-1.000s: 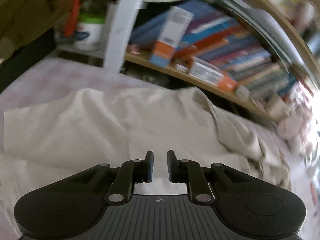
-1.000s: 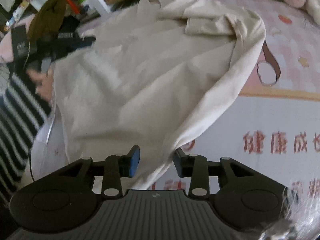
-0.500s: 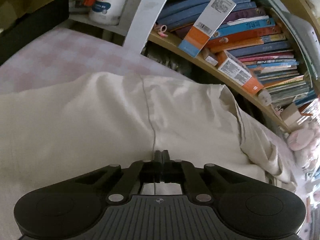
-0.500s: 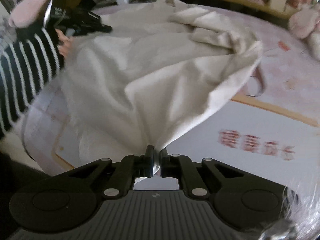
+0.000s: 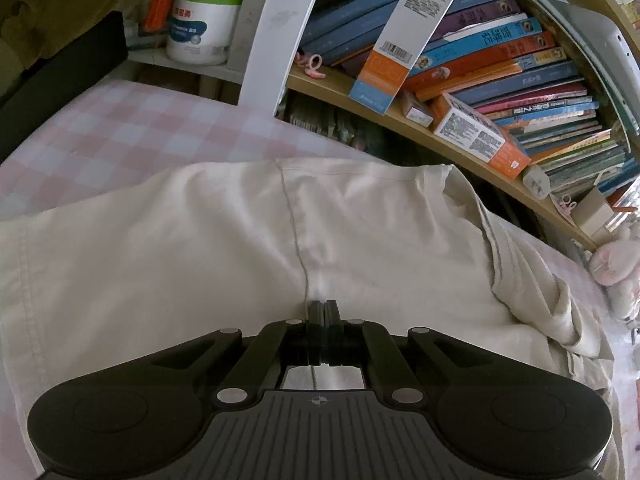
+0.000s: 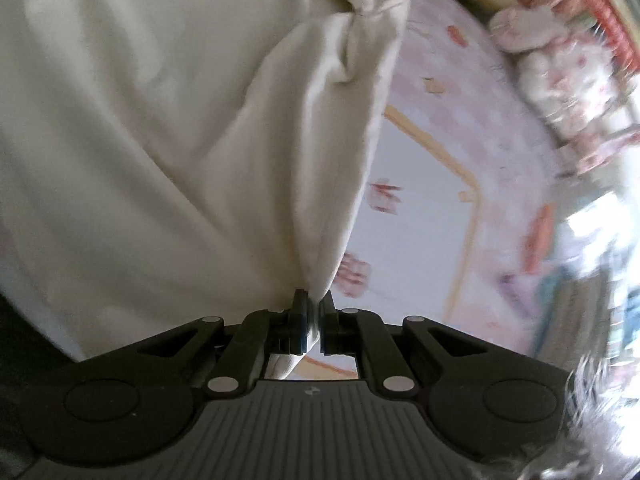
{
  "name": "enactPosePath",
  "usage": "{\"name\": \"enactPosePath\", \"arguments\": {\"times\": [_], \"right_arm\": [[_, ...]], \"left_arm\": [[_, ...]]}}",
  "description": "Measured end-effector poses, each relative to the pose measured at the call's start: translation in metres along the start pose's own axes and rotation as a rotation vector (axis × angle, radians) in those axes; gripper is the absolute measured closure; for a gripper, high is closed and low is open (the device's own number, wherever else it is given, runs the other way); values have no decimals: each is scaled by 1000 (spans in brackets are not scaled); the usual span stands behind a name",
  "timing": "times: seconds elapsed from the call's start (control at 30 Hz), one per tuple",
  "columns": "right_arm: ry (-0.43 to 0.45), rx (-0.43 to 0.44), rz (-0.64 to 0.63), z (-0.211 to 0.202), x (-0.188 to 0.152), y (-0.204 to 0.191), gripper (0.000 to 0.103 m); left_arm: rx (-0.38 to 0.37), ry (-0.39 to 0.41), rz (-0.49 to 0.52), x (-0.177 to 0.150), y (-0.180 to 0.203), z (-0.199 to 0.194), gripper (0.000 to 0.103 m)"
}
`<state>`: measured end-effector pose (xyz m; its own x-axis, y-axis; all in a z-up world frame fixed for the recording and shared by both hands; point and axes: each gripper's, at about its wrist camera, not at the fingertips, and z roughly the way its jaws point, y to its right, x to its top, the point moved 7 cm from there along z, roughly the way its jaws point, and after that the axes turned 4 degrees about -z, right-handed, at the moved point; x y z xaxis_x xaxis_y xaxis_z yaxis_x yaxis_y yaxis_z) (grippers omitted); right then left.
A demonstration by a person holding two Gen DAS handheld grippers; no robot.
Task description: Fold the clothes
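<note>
A cream garment (image 5: pixel 248 236) lies spread over a pink checked bed, a seam running down its middle. My left gripper (image 5: pixel 323 306) is shut on the cloth right at that seam, at the near edge. In the right wrist view the same cream garment (image 6: pixel 160 128) fills the left half, and a fold of it is drawn tight into my right gripper (image 6: pixel 314 300), which is shut on its edge. A bunched sleeve or corner (image 6: pixel 368 12) lies at the top. The picture is blurred on the right.
A curved wooden bookshelf (image 5: pixel 460 148) packed with books stands just beyond the bed. A white tub with a green lid (image 5: pixel 200 28) sits at the left beside a white post (image 5: pixel 280 36). A pink printed bedsheet (image 6: pixel 432 200) and soft toys (image 6: pixel 560 72) lie right of the garment.
Both grippers closed on the cream garment. The right gripper then swung and rolled, pulling its fold taut; the person's striped sleeve left its view. The left gripper edged forward and stayed.
</note>
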<state>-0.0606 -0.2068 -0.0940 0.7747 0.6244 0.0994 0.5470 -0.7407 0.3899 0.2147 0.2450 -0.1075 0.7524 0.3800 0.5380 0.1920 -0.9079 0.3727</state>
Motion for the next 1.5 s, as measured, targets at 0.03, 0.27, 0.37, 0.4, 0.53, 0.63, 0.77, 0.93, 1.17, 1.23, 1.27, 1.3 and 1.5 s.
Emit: {"name": "enactPosePath", "arguments": {"times": [0.03, 0.27, 0.37, 0.4, 0.53, 0.63, 0.77, 0.93, 1.17, 1.23, 1.27, 1.3, 1.5], "right_arm": [[-9, -46, -12, 3, -4, 7, 98], [-53, -145, -11, 24, -18, 40, 85], [5, -111, 65, 15, -8, 46, 56], [38, -105, 85, 8, -3, 49, 52], [204, -95, 95, -16, 33, 52, 52], [325, -84, 29, -25, 72, 42, 55], [448, -56, -130, -16, 143, 16, 62], [526, -54, -301, 13, 216, -6, 64], [537, 15, -344, 40, 258, 2, 78], [544, 48, -300, 41, 262, 10, 88], [550, 60, -275, 42, 263, 14, 90], [555, 72, -251, 42, 263, 17, 91], [676, 123, -93, 13, 251, 70, 92]], "left_arm": [[4, -2, 11, 1, 0, 0, 98], [14, -13, 53, 2, 2, 2, 98], [5, -18, 61, 1, 2, 1, 98], [1, -22, 66, 1, 2, 0, 98], [-52, 24, 184, -13, 26, -30, 98], [-147, 52, 252, -42, 54, -63, 98], [-162, 11, 332, -97, 86, -86, 97], [-37, -62, 374, -148, 99, -82, 97], [26, -74, 244, -159, 82, -91, 97], [42, -76, 220, -159, 80, -91, 97], [53, -76, 214, -158, 80, -91, 97], [66, -76, 208, -158, 80, -90, 97], [106, -75, 196, -158, 82, -90, 97]]}}
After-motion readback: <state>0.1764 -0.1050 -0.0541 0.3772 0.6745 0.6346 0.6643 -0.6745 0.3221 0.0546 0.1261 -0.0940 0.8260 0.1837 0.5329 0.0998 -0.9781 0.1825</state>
